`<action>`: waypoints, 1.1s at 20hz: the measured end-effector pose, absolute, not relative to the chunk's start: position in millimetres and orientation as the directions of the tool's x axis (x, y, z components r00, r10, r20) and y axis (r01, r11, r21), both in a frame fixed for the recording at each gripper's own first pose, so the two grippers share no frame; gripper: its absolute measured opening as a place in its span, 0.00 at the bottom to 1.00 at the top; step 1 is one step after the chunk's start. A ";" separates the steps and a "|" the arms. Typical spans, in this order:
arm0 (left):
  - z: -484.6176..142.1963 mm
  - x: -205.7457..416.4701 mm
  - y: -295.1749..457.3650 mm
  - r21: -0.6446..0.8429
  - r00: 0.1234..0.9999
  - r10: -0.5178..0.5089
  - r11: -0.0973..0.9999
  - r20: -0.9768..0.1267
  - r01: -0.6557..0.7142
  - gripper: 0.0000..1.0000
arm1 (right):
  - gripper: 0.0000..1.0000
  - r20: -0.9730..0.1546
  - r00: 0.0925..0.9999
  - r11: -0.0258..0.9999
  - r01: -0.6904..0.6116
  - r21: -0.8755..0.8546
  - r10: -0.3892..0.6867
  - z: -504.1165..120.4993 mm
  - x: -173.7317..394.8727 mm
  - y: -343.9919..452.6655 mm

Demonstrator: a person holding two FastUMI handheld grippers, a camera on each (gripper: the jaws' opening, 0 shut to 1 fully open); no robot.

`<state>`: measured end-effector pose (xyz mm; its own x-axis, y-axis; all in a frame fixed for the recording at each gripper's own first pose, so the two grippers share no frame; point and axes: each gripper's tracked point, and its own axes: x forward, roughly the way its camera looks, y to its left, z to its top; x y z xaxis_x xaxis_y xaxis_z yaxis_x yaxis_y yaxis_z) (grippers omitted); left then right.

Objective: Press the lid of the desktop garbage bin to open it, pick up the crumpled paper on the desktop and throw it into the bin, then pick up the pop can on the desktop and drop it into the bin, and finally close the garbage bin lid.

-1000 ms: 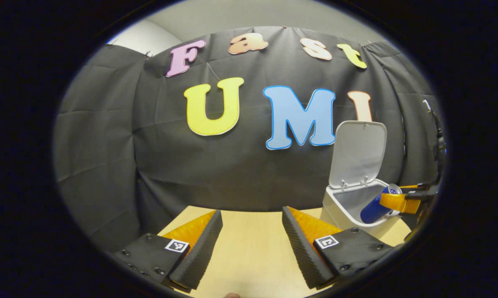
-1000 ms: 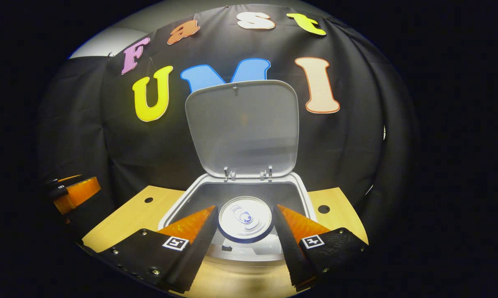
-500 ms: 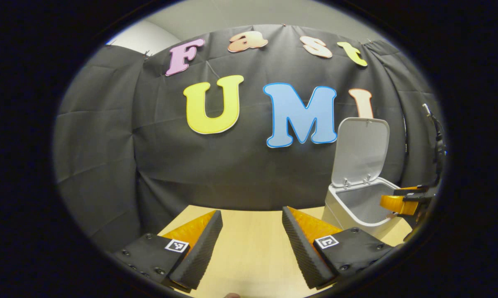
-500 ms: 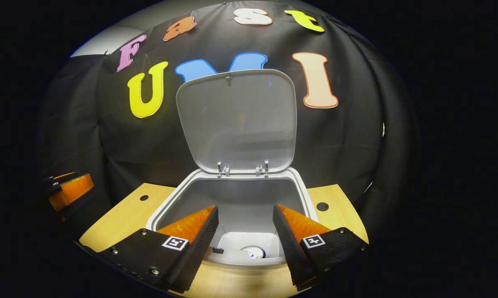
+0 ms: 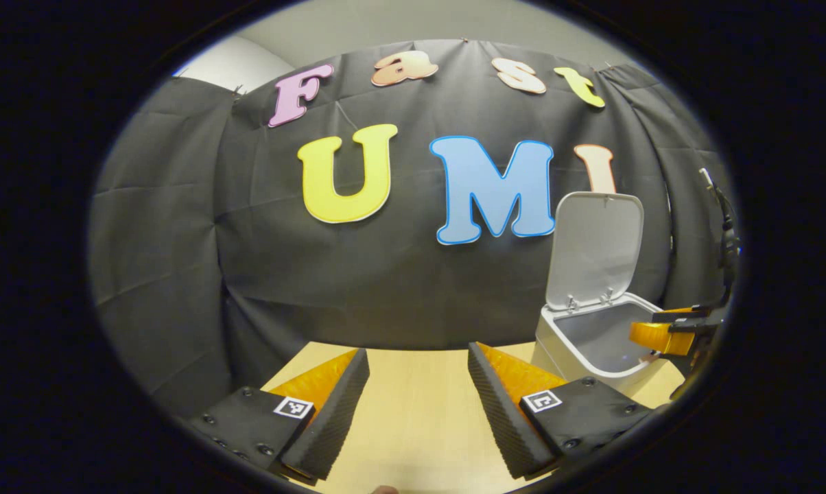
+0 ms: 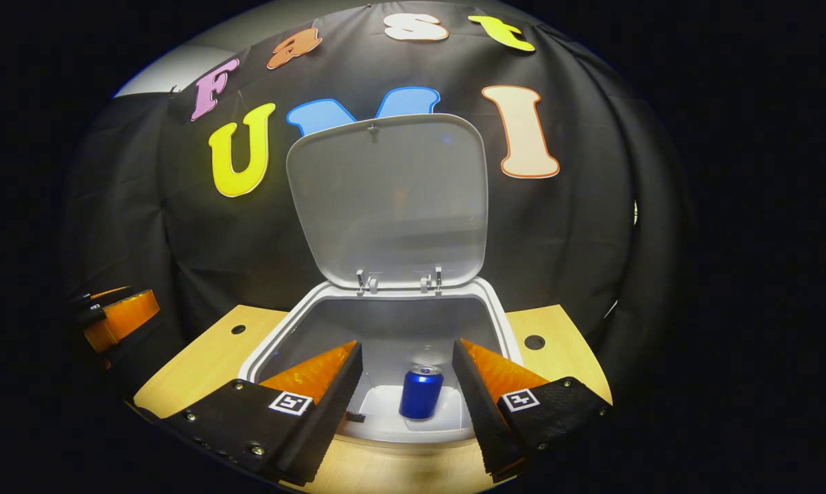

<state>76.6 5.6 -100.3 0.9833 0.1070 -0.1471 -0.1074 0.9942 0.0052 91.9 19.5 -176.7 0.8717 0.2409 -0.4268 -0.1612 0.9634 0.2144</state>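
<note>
I had the right claw (image 6: 406,384) spread empty over the bin (image 6: 495,322), the blue pop can (image 6: 420,392) upright inside. The raised lid (image 6: 389,202) stood just beyond it, nearer than to my left claw (image 5: 418,398), also spread empty over the table (image 5: 420,412).

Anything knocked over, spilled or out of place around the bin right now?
Nothing stands out. The pop can stands upright on the floor of the bin, whose lid is raised against the wall. The right gripper hangs open above the opening, and the left gripper is open over bare tabletop.
</note>
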 end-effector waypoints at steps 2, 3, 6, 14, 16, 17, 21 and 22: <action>-100.1 77.9 3.9 0.008 0.984 0.104 0.995 -0.147 -0.104 0.99 | 0.85 -0.425 0.873 0.964 -0.162 0.212 0.240 -175.5 93.0 19.1; -100.1 78.5 2.4 0.009 0.984 0.102 0.995 -0.146 -0.102 0.95 | 0.85 -0.421 0.875 0.964 -0.162 0.211 0.240 -172.3 93.8 18.4; -100.5 80.8 0.8 0.008 0.984 0.097 0.995 -0.147 -0.097 0.95 | 0.85 -0.398 0.886 0.965 -0.166 0.202 0.236 -161.1 97.7 18.0; -102.9 84.4 -1.7 0.002 0.984 0.093 0.996 -0.149 -0.093 1.00 | 0.85 -0.301 0.925 0.971 -0.201 0.133 0.232 -109.6 116.4 21.1; -102.4 84.5 -1.7 0.000 0.984 0.094 0.995 -0.149 -0.095 1.00 | 0.85 -0.272 0.934 0.971 -0.201 0.130 0.230 -95.8 122.7 22.6; -102.7 85.2 -1.3 -0.004 0.984 0.096 0.995 -0.149 -0.097 0.99 | 0.85 -0.257 0.939 0.971 -0.202 0.126 0.228 -88.5 125.9 22.7; -101.5 85.5 2.1 -0.013 0.984 0.102 0.994 -0.148 -0.105 1.00 | 0.84 -0.206 0.955 0.976 -0.200 0.092 0.215 -64.2 135.7 22.2; -101.2 86.0 2.9 -0.013 0.984 0.103 0.994 -0.146 -0.106 1.00 | 0.84 -0.195 0.957 0.976 -0.200 0.088 0.213 -58.8 137.8 22.8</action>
<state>86.0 2.9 -101.2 0.9838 0.1030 -0.1465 -0.1061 0.9943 -0.0135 137.8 22.8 -58.8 0.9574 0.2133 -0.1946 -0.1996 0.9759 0.0881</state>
